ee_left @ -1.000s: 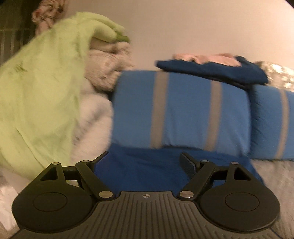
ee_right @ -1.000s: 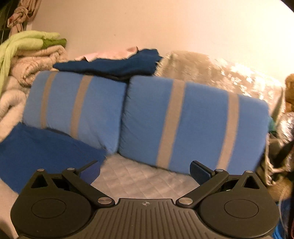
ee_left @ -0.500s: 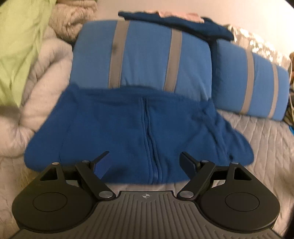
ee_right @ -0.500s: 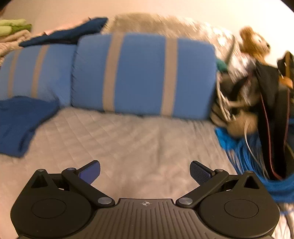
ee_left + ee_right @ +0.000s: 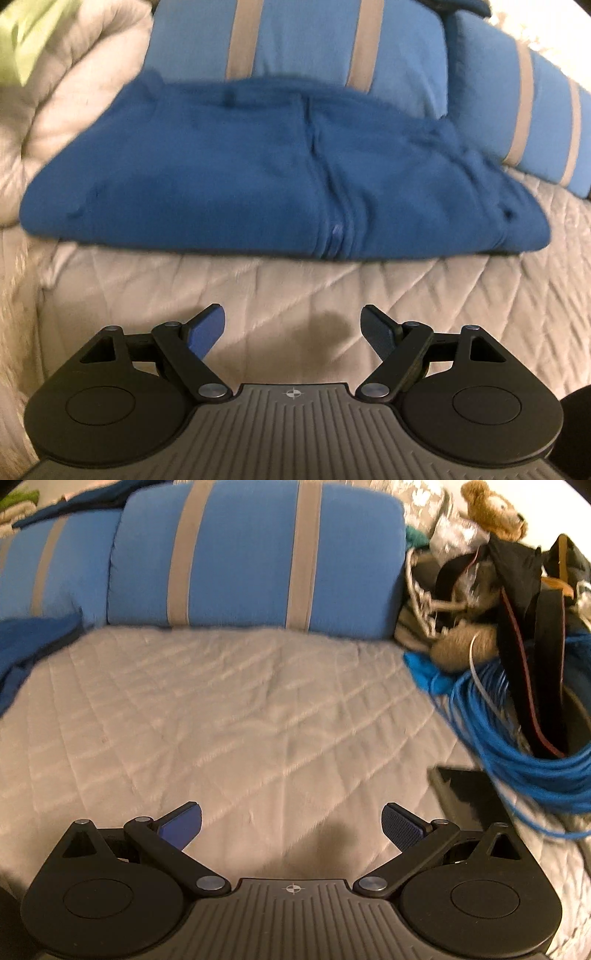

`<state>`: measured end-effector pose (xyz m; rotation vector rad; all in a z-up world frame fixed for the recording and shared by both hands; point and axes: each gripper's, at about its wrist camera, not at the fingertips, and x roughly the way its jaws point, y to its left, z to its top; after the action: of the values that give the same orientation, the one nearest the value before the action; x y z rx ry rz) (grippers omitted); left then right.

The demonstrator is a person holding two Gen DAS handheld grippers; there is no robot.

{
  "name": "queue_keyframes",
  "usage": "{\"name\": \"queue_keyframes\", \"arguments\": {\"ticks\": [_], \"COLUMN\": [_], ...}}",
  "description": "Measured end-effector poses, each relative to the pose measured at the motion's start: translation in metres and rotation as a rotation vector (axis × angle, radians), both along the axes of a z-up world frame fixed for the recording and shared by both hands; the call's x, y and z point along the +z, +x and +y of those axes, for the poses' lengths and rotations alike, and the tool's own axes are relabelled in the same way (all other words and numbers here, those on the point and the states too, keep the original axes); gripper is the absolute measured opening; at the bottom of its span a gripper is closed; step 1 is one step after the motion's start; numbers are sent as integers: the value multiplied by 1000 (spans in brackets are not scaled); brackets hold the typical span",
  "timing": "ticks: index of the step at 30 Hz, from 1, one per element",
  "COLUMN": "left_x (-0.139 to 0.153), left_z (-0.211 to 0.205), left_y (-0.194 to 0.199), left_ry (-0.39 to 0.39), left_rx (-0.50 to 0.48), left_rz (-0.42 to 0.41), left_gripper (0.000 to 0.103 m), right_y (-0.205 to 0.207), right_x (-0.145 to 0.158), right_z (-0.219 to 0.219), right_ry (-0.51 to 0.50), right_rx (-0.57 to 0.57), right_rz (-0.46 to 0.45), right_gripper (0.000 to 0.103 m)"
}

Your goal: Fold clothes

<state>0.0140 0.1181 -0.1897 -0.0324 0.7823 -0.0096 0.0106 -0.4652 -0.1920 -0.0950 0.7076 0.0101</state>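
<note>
Garment: dark blue zip-up fleece is lying on the quilted bed cover, back edge pushed up against the striped blue pillows. Looks doubled over into a wide flat bundle, zip running down the middle, near edge pretty straight. The right side bunches up a bit.

Left gripper: the left gripper is held above bare quilt just short of the fleece's near edge, jaws spread wide, nothing between them.

Right gripper: the right gripper is also wide apart and empty, over open quilt. Only a sliver of the fleece shows at its far left.

Change: a second ago the left camera was aimed up at the pillows and a green blanket, then dipped down. Now the fleece fills its view with quilt showing in front. The right one swung from the pillows towards the blue cable coil and teddy bear side.

Meaning: both hands are off the cloth. That fits either a fold just laid down or a lineup for another one, can't tell which from here.
</note>
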Motion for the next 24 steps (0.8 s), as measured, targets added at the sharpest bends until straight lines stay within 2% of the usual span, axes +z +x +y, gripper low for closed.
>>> {"name": "queue_keyframes", "arguments": {"ticks": [2,5,15,24], "left_x": [-7,-12,-15,-13], "left_z": [-1,-8,-16,-21], "left_y": [-4,-4,18,51], "left_ry": [17,54,68,84], "left_rx": [-13,-40,14,63], "left_rz": [-31,-25,-24,20], "left_gripper": [92,103,103,103], "right_y": [1,-2,12,35], "right_x": [-12,-18,-19,-18], "right_z": [1,-3,2,0], "right_ry": [16,69,63,133], "right_rx": [-14,-52,-74,-116], "right_rz": [31,1,-29,-50], "right_gripper": [103,103,103,103]}}
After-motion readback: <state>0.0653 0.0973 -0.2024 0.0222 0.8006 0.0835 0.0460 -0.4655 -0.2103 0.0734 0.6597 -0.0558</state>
